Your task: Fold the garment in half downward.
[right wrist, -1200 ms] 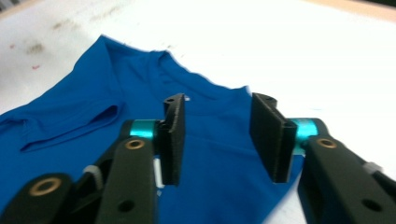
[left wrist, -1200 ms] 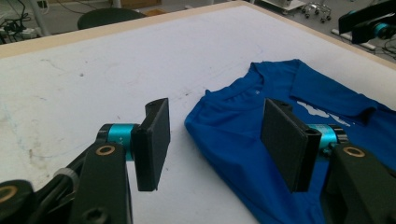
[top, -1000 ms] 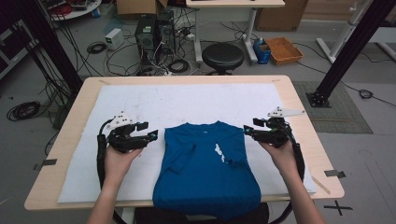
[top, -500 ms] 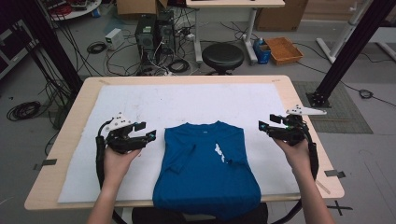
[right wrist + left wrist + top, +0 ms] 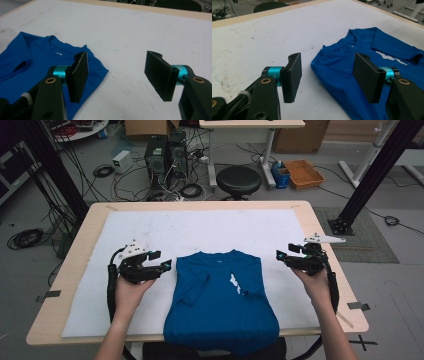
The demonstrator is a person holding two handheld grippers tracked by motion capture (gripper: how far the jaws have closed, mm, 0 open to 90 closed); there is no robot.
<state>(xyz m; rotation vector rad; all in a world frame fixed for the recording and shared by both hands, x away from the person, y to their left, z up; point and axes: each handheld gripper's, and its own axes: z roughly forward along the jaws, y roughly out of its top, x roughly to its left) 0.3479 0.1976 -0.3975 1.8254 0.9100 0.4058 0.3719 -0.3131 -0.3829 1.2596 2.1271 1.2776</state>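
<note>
Matt blue cloth shirt [image 5: 222, 305] on scuffed, perhaps paper-covered wooden table [image 5: 200, 207]

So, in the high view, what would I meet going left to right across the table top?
Left hand-held gripper → blue T-shirt → right hand-held gripper, all over the white mat that covers the wooden table. Both stand open, holding nothing.

Even, soft overhead light; my white table cover [image 5: 210, 232] is bright without glare, shadows are faint, and my gripper views blur toward the upper edges.
</note>
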